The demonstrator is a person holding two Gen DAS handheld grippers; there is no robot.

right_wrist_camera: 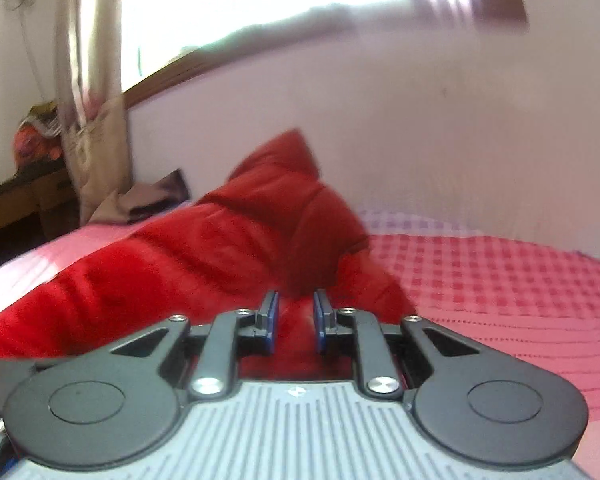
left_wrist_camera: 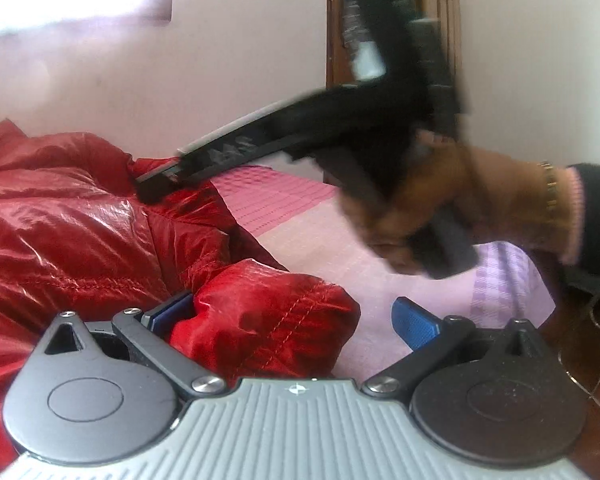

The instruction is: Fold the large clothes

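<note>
A shiny red quilted jacket (left_wrist_camera: 72,220) lies bunched on the bed, filling the left of the left wrist view. My left gripper (left_wrist_camera: 294,316) is open wide, and a fold of the jacket (left_wrist_camera: 268,320) bulges between its blue pads, against the left one. A hand (left_wrist_camera: 452,204) holds my right gripper (left_wrist_camera: 156,184) above and beyond, its tips pressed into the jacket's far edge. The right wrist view is blurred. There my right gripper (right_wrist_camera: 296,316) has its pads close together with red cloth pinched between them, and the jacket (right_wrist_camera: 220,248) rises ahead in a peak.
A pink checked bedspread (right_wrist_camera: 500,280) covers the bed, with a lilac checked sheet (left_wrist_camera: 500,280) at its edge. A pale wall runs behind, with a wooden door frame (left_wrist_camera: 336,40). A cloth bag (right_wrist_camera: 100,152) and boxes (right_wrist_camera: 20,200) stand at the far left.
</note>
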